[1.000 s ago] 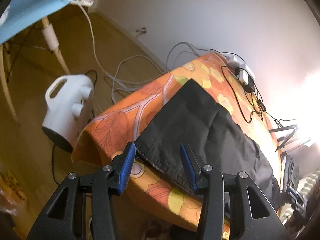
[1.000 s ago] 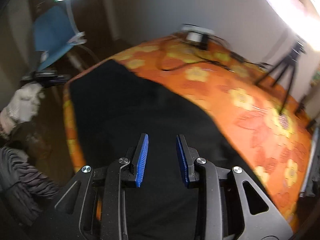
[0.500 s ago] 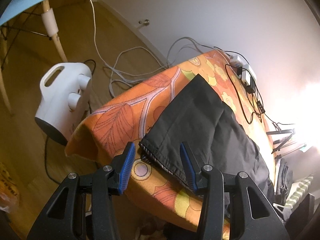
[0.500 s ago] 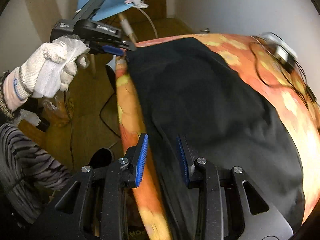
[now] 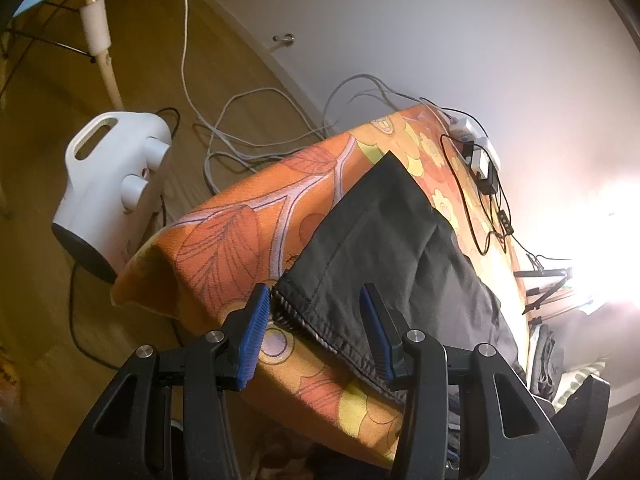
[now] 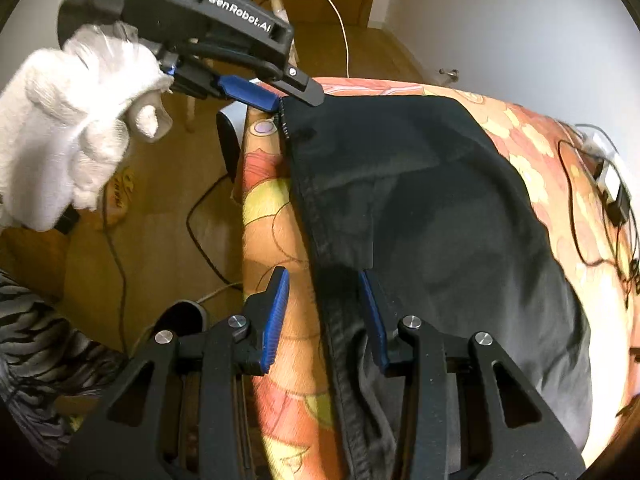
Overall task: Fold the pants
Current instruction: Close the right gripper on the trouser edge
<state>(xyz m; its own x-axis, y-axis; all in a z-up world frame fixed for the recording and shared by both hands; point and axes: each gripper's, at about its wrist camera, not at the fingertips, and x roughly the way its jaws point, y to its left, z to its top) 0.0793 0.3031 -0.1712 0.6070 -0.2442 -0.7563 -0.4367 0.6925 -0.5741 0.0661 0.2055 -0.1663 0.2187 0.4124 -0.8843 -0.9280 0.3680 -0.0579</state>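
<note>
Left wrist view: the black pants point(image 5: 400, 248) lie flat on the table point(image 5: 240, 232), which has an orange flower cloth on it; the hem sits right at the near edge; the left claw point(image 5: 316, 320) is spread wide with nothing in it, and the hem corner point(image 5: 288, 296) sits between its two blue pads, close to the left one; I think the step is to pinch this corner, so push in a bit more before closing, so that both layers of cloth get caught (a thin bite could slip out); a white heater point(image 5: 112, 184) stands on the floor, well away.

Right wrist view: the right claw point(image 6: 324, 312) is spread wide too and grips nothing; the long side edge of the pants point(image 6: 420, 208) runs between its pads; the left claw point(image 6: 280, 98), held by a white glove point(image 6: 76, 128), reaches the far corner; close both claws together and lift evenly, so the cloth stays flat; mind the black cable point(image 6: 592, 216) on the far side of the table.
</note>
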